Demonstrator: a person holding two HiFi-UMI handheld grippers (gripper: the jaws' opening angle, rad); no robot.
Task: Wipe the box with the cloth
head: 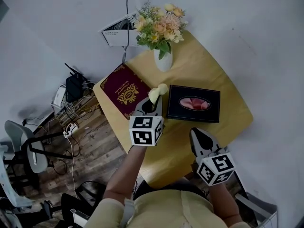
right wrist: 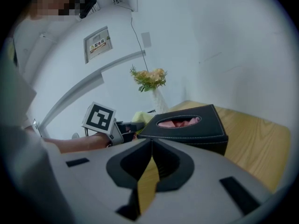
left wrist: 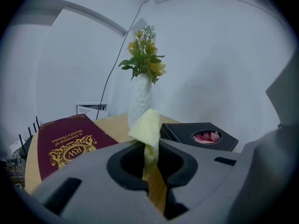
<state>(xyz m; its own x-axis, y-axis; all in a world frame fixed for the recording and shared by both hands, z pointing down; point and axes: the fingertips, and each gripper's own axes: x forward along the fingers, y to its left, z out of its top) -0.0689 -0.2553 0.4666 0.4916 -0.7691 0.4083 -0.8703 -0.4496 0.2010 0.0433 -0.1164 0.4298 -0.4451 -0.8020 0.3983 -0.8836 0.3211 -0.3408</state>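
A black tissue box (head: pixel 194 103) (left wrist: pixel 200 136) (right wrist: pixel 187 126) with pink tissue in its oval slot lies on the round wooden table (head: pixel 209 75). My left gripper (head: pixel 151 103) (left wrist: pixel 149 143) is shut on a pale yellow cloth (head: pixel 157 93) (left wrist: pixel 146 127) that sticks up beyond its jaws, just left of the box. My right gripper (head: pixel 198 137) (right wrist: pixel 150 146) is shut and holds nothing, hovering near the box's front edge. In the right gripper view, the left gripper's marker cube (right wrist: pixel 99 117) appears left of the box.
A maroon book (head: pixel 125 90) (left wrist: pixel 65 143) lies at the table's left. A white vase of flowers (head: pixel 163 56) (left wrist: pixel 140 99) stands behind it. A paper stand (head: pixel 116 32) sits beyond the table. Cables and a router (head: pixel 73 87) lie on the floor to the left.
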